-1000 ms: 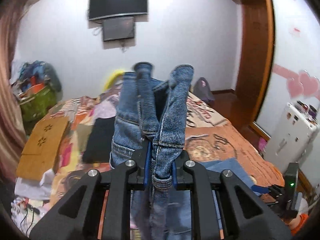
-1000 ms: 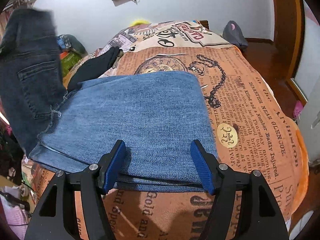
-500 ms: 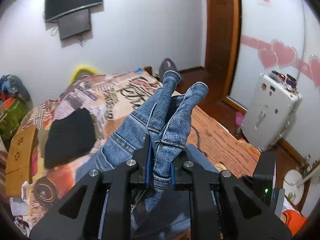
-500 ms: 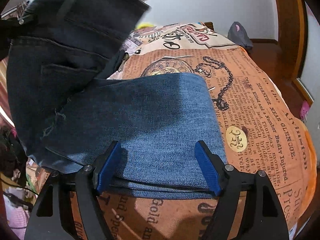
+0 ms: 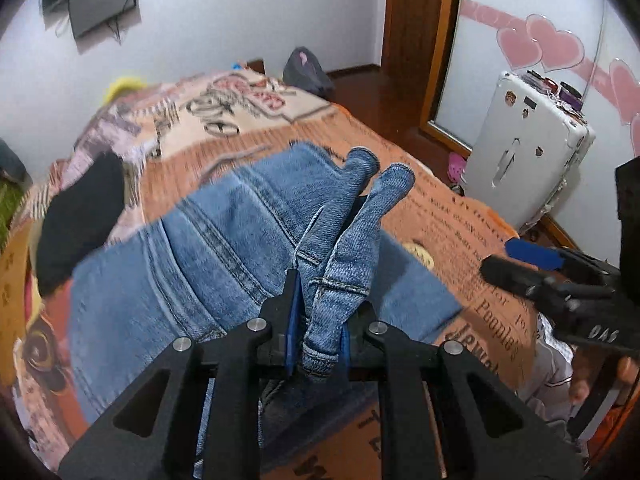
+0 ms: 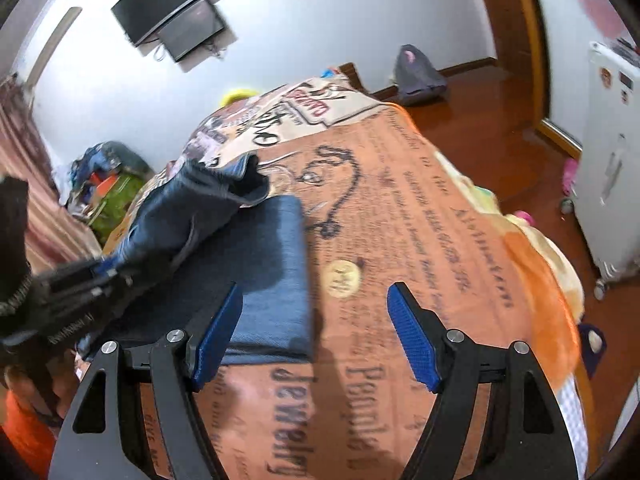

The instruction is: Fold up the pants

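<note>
Fingers of your left gripper (image 5: 318, 332) clamp the jeans (image 5: 224, 248), thick, heavy and floppy, by a bunched edge, while your right gripper (image 6: 314, 338) stands apart, empty

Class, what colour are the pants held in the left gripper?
Blue denim pants, faded, with pale stitching; clearest in the left wrist view.

Bedspread (image 5: 460, 208) w/ newspaper print lies under the tongs; black garment (image 5: 80, 216) far left; white suitcase (image 5: 524, 152) off right; wall TV (image 6: 168, 0) high ahead.
</note>
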The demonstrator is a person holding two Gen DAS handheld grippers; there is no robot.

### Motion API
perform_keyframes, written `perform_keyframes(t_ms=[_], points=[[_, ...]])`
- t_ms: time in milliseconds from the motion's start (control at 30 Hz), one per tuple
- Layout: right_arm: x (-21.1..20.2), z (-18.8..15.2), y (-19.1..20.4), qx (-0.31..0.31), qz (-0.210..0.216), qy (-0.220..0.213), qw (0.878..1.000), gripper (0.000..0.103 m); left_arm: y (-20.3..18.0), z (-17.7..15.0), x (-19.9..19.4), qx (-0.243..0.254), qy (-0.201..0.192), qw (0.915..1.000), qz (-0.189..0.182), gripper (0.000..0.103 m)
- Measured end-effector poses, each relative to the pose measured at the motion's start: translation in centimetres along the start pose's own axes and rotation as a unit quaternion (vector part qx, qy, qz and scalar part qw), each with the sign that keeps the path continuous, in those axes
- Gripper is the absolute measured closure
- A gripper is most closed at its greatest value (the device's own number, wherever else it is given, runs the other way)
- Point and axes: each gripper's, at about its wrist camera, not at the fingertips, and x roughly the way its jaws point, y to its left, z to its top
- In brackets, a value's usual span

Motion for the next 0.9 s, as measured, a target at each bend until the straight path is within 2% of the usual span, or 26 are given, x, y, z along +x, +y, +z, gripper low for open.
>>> perform_keyframes(t_ms=[133, 267, 333, 367, 400, 433, 500, 667, 800, 900], points=[[-0.5, -0.7, -0.5, 0.007, -0.005, 0.006, 1.000, 0.030, 0.2, -0.8, 0.4, -0.012, 0.013, 0.9998, -0.002, 0.085], [-0.9, -1.2, -0.2, 0.005, -0.003, 0.009, 1.000, 0.030, -0.3, -1.1, 0.1, -0.006, 0.011, 0.9998, 0.014, 0.084], [-1.2, -1.2, 0.0, 0.002, -0.002, 0.007, 1.000, 0.030, -0.6, -1.3, -0.1, -0.002, 0.009, 0.9999, 0.014, 0.077], [-1.2, -1.2, 0.1, 0.001, -0.003, 0.006, 1.000, 0.030, -0.7, -1.4, -0.3, -0.006, 0.010, 0.9999, 0.004, 0.061], [-1.3, -1.1, 0.1, 0.000, -0.003, 0.005, 1.000, 0.030, -0.7, -1.5, -0.4, -0.012, 0.011, 0.9998, -0.006, 0.031], [-1.5, -1.1, 0.1, -0.001, -0.004, 0.003, 1.000, 0.031, -0.5, -1.6, -0.8, -0.023, 0.004, 0.9996, -0.017, 0.023], [-1.6, -1.1, 0.2, -0.001, -0.005, 0.001, 1.000, 0.031, -0.2, -1.9, -1.8, -0.034, -0.020, 0.9991, -0.014, 0.021], [-1.5, -1.3, 0.4, -0.001, -0.003, 0.007, 1.000, 0.030, 2.1, -1.3, -4.3, -0.058, -0.041, 0.9975, -0.001, 0.021], [-0.9, -1.8, 1.7, -0.013, 0.006, 0.019, 1.000, 0.030, 6.6, 0.0, -6.6, -0.060, -0.074, 0.9942, 0.051, 0.021], [-0.1, -2.4, 3.0, -0.020, 0.021, 0.035, 0.999, 0.030, 11.8, 1.3, -6.1, -0.066, -0.064, 0.9916, 0.091, 0.018]])
